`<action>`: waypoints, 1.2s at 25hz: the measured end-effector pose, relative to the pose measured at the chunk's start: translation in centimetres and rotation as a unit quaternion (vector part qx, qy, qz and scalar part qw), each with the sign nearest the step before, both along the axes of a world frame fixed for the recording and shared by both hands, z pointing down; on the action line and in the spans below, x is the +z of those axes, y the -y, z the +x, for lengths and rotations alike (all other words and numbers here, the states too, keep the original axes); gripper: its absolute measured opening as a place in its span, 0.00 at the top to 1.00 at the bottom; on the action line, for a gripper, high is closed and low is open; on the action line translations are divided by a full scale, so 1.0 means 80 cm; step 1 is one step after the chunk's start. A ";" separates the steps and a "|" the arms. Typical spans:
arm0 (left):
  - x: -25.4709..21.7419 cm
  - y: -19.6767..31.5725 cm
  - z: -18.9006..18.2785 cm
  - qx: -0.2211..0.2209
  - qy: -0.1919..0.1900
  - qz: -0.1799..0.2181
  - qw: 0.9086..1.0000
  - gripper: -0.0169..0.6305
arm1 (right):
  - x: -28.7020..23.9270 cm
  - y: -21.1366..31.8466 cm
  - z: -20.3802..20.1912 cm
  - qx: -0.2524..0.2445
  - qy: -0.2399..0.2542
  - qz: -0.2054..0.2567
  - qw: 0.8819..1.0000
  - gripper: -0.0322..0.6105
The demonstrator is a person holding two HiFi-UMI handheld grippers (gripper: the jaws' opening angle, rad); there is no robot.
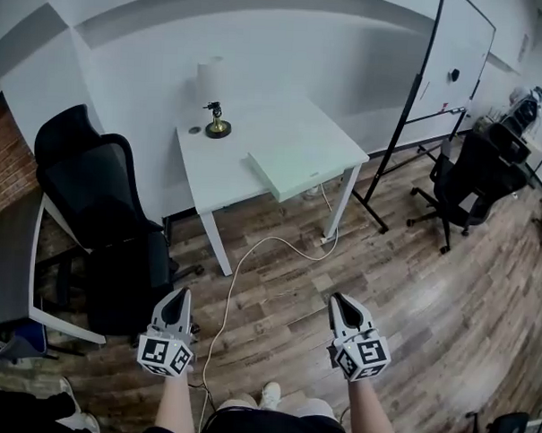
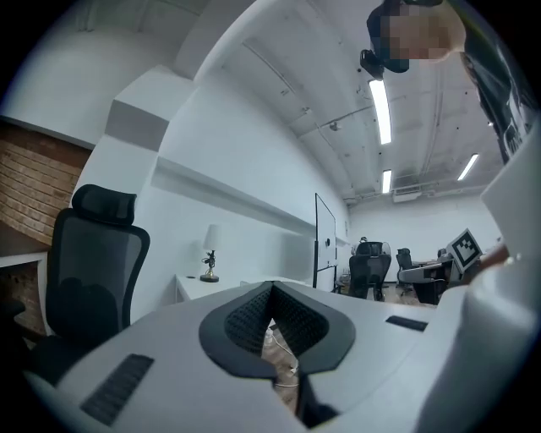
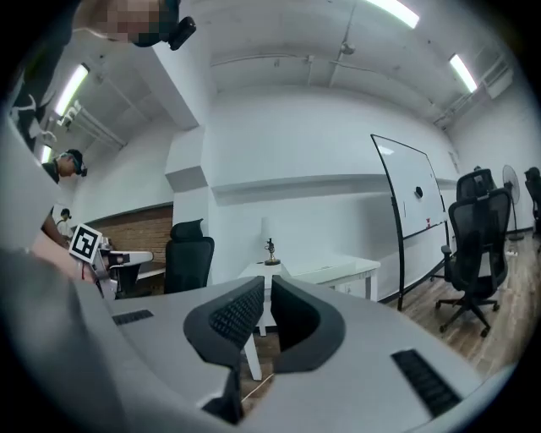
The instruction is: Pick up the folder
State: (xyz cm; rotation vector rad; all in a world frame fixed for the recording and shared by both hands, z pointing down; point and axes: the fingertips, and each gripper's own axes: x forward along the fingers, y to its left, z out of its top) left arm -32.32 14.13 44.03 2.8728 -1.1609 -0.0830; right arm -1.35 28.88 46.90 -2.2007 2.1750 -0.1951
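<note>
Scanning from the left in the head view: a black office chair (image 1: 97, 203) stands against the wall, beside a white table. The left gripper (image 1: 180, 293) is held level over the wood floor (image 1: 429, 299), well short of the table. In its own view the jaws are pressed together at the tips with nothing between them. A pale cable (image 1: 237, 268) trails across the floor from between the two grippers toward the table leg.

On the tabletop (image 1: 284, 131), a small lamp (image 1: 213, 105) with a white shade sits at the back left corner. The folder (image 1: 295, 170), pale and flat, lies at the front right edge of the tabletop, untouched and well apart from both grippers.

The right gripper (image 1: 339, 298) is level too, over the floor. Its jaws are closed on each other and hold nothing.

Farther right a whiteboard (image 1: 457, 58) on a black stand leans by the wall, with a second black chair (image 1: 474, 175) near it.
</note>
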 end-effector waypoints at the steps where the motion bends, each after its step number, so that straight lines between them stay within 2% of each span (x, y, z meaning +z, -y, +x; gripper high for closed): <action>1: 0.000 0.003 0.005 0.003 0.001 0.000 1.000 0.95 | 0.002 0.005 0.002 -0.006 0.013 -0.001 1.000 0.89; 4: 0.004 0.011 0.020 0.012 0.003 -0.003 1.000 0.95 | 0.009 0.017 0.007 -0.021 0.047 -0.006 0.999 0.88; 6: 0.005 0.014 0.030 0.017 0.003 -0.005 1.000 0.95 | 0.014 0.022 0.012 -0.025 0.054 -0.011 0.998 0.73; 11: 0.011 0.028 0.055 0.026 0.005 -0.008 1.000 0.95 | 0.024 0.039 0.024 -0.031 0.065 -0.018 0.997 0.65; 20: 0.026 0.093 0.109 0.028 -0.002 -0.016 0.999 0.95 | 0.035 0.107 0.069 -0.036 0.096 -0.019 0.995 0.61; 26: 0.039 0.157 0.146 0.024 0.001 -0.025 0.999 0.95 | 0.045 0.174 0.107 -0.043 0.101 -0.035 0.993 0.60; 30: 0.047 0.205 0.173 0.018 -0.004 -0.032 0.999 0.95 | 0.053 0.226 0.129 -0.068 0.092 -0.052 0.992 0.60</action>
